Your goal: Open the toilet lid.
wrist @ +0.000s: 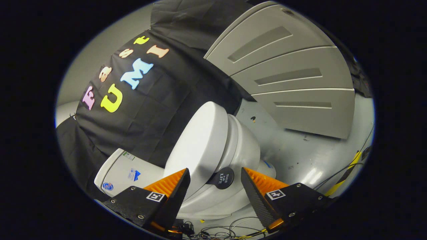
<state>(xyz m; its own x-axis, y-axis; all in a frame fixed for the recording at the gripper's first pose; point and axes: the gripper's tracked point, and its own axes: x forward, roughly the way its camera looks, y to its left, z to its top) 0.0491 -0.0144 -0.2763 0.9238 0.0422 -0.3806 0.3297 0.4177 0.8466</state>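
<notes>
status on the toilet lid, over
Hand-held gripper open, holding nothing. Toilet lid just ahead between the fingers, partly raised off the bowl. Black round tab near the lid's edge.

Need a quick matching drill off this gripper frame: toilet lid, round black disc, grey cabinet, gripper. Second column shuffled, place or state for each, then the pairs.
Things:
1. toilet lid
2. round black disc
3. grey cabinet
4. gripper

Places or states:
A. open, fingers apart and pressing on nothing
B. beyond the toilet, standing on the grey floor, three long recessed slots
C. white, raised off the bowl, just ahead of the fingers
D. on the toilet's side, seen in the gap between the fingers

Pairs: 1-C, 2-D, 3-B, 4-A
</notes>
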